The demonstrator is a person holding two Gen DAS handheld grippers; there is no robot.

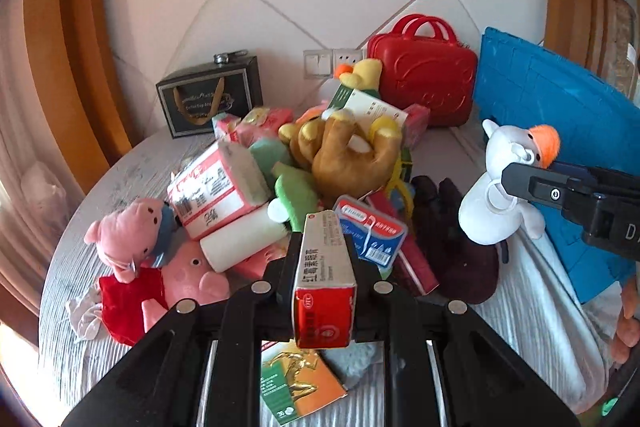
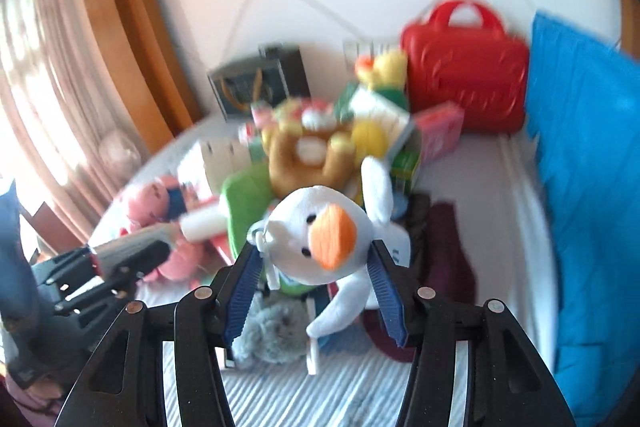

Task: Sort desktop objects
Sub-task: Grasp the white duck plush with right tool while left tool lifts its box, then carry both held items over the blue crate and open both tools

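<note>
Pigs of pink plush (image 1: 132, 247) lie at the left edge of the heap on the worktop (image 1: 72, 307), well apart from either tool. Nearer the middle, the left gripper (image 1: 323, 259) has its jaws closed narrow on a red-ended medicine box (image 1: 324, 279), whose long axis runs straight out along the fingers, pointing into the pile of toys and cartons beyond. Further right, the right gripper (image 2: 316, 267) clasps a white plush duck (image 2: 320, 239) between its blue pads (image 2: 386, 287), the toy held clear above the worktop. Rightmost stands the blue crate (image 1: 560, 131), just beside the duck, so the right hand looks nearer to it, with the red case (image 1: 424, 79) behind.
</note>
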